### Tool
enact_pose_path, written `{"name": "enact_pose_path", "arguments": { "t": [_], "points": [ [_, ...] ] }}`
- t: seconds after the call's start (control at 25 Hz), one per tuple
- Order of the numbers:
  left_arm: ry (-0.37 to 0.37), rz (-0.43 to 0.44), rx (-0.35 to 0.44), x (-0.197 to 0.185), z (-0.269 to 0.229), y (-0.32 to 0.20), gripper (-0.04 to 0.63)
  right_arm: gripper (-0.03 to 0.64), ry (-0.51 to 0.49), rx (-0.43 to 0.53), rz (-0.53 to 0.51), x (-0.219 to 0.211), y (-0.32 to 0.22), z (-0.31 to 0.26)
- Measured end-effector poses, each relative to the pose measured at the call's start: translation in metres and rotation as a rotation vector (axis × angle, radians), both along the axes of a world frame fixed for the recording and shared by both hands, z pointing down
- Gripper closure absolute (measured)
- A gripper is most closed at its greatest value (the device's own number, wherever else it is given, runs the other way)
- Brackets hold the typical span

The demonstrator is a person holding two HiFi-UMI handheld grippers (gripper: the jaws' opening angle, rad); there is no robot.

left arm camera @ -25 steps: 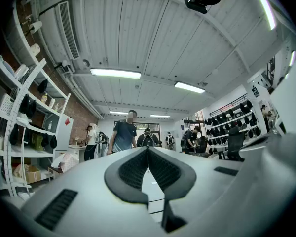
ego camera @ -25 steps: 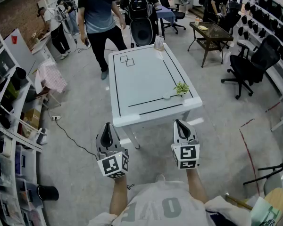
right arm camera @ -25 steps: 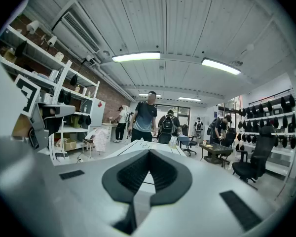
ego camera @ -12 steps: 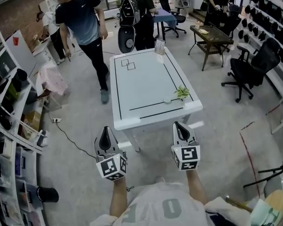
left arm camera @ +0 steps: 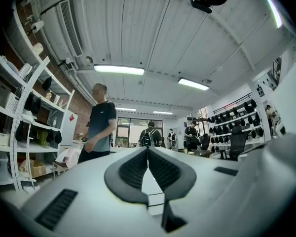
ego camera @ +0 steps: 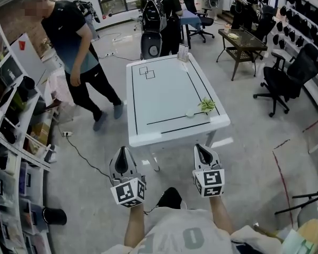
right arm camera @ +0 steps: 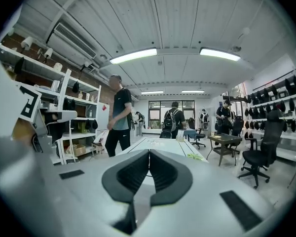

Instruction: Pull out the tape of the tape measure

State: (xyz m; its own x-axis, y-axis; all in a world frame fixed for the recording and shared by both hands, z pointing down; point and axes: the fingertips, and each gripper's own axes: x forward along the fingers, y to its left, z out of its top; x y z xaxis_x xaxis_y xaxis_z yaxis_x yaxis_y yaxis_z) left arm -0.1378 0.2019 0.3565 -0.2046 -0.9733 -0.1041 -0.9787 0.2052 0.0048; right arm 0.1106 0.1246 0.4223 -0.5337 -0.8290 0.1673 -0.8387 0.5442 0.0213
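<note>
Passer-by [ego camera: 69, 41] has walked from the far end of the white table [ego camera: 164, 83] round to 10 o'clock; nothing on it has moved. Left gripper [ego camera: 122, 153] and right gripper [ego camera: 201, 149], both closed and empty, hover short of it. The likely tape measure [ego camera: 188, 113], small, pale and round, lies at 1 o'clock beside a green sprig [ego camera: 205, 104], not yet reached.

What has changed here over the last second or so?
The person in the dark shirt has walked from the table's far end down along its left side. The left claw and the right claw stay shut and empty short of the table; the green sprig lies unmoved.
</note>
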Motion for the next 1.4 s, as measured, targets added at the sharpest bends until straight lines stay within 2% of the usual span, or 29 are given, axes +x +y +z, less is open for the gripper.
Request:
{"name": "enact_pose_path", "arguments": {
  "t": [0.32, 0.68, 0.8, 0.92, 1.12, 1.32, 1.4],
  "points": [
    [-0.001, 0.025, -0.015, 0.014, 0.006, -0.025, 0.566, 0.588, -0.012, -0.022, -0.010, 0.006, -0.011, 0.009],
    [0.007, 0.067, -0.005, 0.021, 0.004, -0.083, 0.566, 0.588, -0.035, -0.025, 0.016, 0.013, -0.050, 0.009],
    [0.013, 0.082, -0.006, 0.019, 0.005, -0.103, 0.567, 0.588, -0.043, -0.026, 0.031, 0.011, -0.072, 0.010],
    [0.048, 0.084, 0.007, 0.011, 0.004, -0.124, 0.568, 0.588, -0.020, -0.026, 0.030, 0.005, -0.094, 0.011],
    [0.036, 0.080, 0.016, -0.004, -0.006, -0.176, 0.566, 0.588, 0.008, 0.000, 0.028, -0.010, -0.143, -0.003],
    [0.135, 0.115, 0.041, -0.025, -0.017, -0.229, 0.567, 0.588, 0.001, 0.002, 0.045, -0.028, -0.196, -0.022],
    [0.118, 0.122, 0.053, -0.034, -0.023, -0.252, 0.567, 0.588, -0.003, 0.005, 0.047, -0.040, -0.220, -0.027]
  ]
}}
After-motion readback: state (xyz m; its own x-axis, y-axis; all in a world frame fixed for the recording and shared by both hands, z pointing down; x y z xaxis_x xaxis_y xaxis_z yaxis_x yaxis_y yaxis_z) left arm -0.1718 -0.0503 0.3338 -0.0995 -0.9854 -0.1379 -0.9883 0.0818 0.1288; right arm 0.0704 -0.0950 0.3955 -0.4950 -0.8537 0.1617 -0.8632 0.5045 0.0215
